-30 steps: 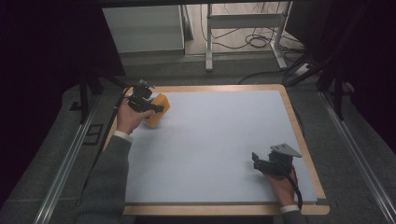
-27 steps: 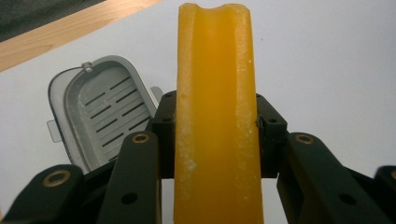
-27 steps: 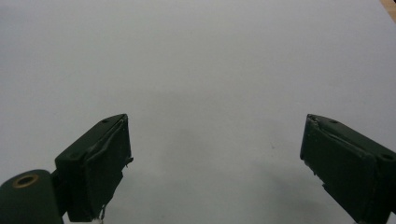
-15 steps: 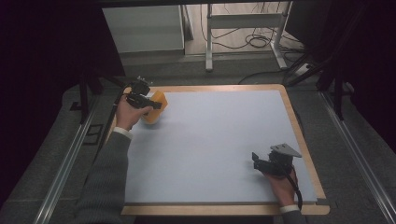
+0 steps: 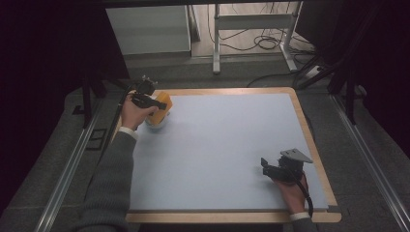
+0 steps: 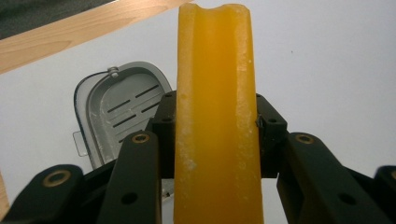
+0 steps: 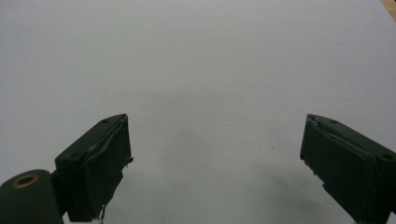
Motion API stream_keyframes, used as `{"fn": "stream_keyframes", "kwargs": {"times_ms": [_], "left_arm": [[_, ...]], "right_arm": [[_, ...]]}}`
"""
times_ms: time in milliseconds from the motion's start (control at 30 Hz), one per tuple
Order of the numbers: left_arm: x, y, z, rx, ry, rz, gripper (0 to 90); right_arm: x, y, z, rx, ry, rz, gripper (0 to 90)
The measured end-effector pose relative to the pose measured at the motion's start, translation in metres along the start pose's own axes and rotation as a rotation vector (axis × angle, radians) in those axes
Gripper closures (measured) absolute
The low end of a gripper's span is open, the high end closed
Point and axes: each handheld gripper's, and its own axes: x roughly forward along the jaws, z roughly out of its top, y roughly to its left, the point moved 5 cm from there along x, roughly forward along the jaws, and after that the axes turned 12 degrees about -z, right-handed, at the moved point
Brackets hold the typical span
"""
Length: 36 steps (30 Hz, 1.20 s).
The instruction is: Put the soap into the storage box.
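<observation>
Your left gripper (image 5: 153, 104) clamps the orange block (image 6: 215, 116) above the grey lidded container (image 6: 119, 107) at the table's (image 5: 217, 145) far left; your right gripper (image 7: 215, 163) rests near right, wide open, holding nothing.

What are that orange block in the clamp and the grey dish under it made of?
The orange block looks like soft foam or sponge: matte, with a pitted, crumbly-looking surface, pinched between the left gripper. The grey dish seems moulded plastic, smooth and slightly glossy, with slots in its floor and a thin wire along its rim.
</observation>
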Motion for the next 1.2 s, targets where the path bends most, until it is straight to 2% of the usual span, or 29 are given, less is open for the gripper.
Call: {"fn": "stream_keyframes", "kwargs": {"times_ms": [233, 400, 433, 533, 933, 1067, 1100, 1200], "left_arm": [[0.002, 0.012, 0.003, -0.031, -0.011, 0.009, 61.4], [0.001, 0.019, 0.004, -0.05, -0.015, 0.025, 61.4], [0.002, 0.024, 0.004, -0.059, -0.017, 0.041, 61.4], [0.005, 0.029, 0.004, -0.071, -0.021, 0.044, 61.4], [0.018, 0.04, 0.006, -0.115, -0.029, 0.036, 61.3], [0.021, 0.045, 0.006, -0.122, -0.028, 0.048, 61.4], [0.021, 0.047, 0.006, -0.121, -0.043, 0.059, 61.4], [0.021, 0.048, 0.006, -0.131, -0.044, 0.057, 61.4]], "right_arm": [[0.0, 0.0, 0.0, -0.004, 0.0, -0.001, 9.0], [0.0, 0.0, 0.0, -0.003, 0.0, -0.002, 9.0], [0.0, 0.0, 0.0, -0.004, 0.002, -0.001, 8.9], [0.0, 0.0, 0.0, -0.005, 0.002, -0.002, 9.0], [0.0, 0.0, 0.0, -0.004, 0.001, -0.001, 9.0], [0.0, 0.0, 0.0, -0.002, 0.0, -0.002, 9.0], [0.0, 0.0, 0.0, -0.003, 0.001, 0.0, 8.9], [0.0, 0.0, 0.0, -0.003, 0.001, 0.0, 9.0]]}}
